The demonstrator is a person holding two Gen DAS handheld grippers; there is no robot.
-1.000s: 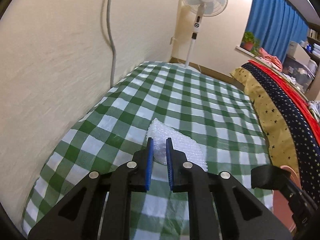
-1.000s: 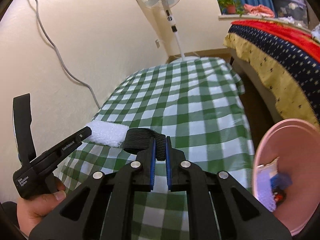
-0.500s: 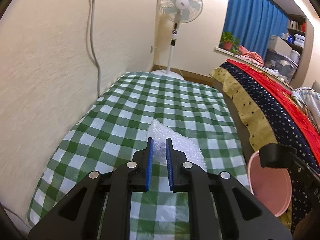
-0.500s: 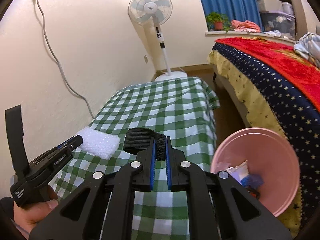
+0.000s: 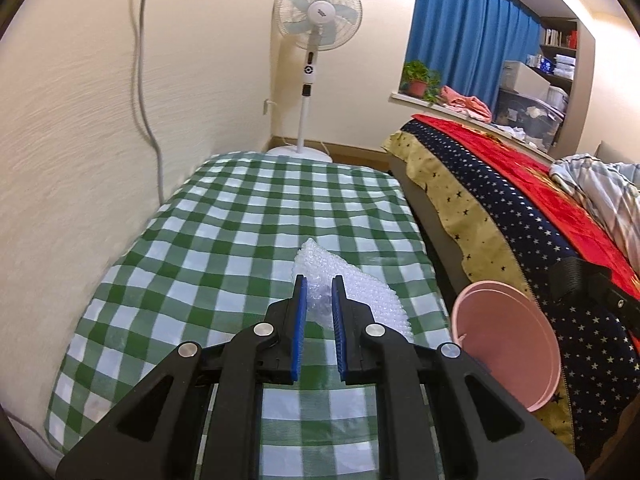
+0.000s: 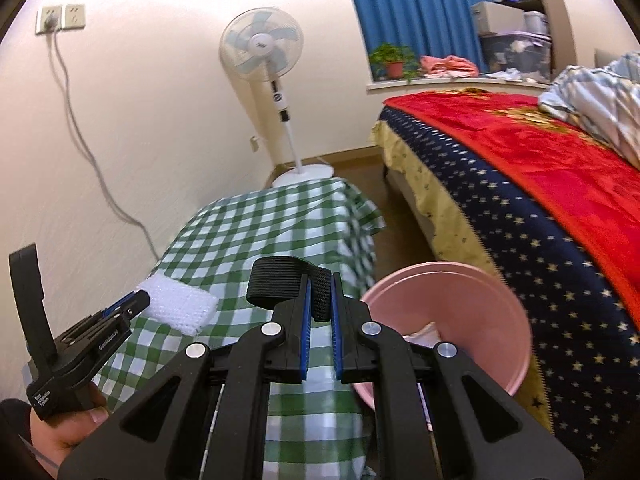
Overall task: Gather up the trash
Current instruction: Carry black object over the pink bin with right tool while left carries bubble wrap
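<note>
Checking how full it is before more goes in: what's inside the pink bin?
In the right wrist view, the pink bin shows a bit of white crumpled trash inside. The right gripper covers its lower interior, so anything else there is hidden.

Crumpled bubble wrap [image 5: 352, 284], black elastic strap [image 6: 280, 284], pink bin [image 6: 452, 280]
</note>
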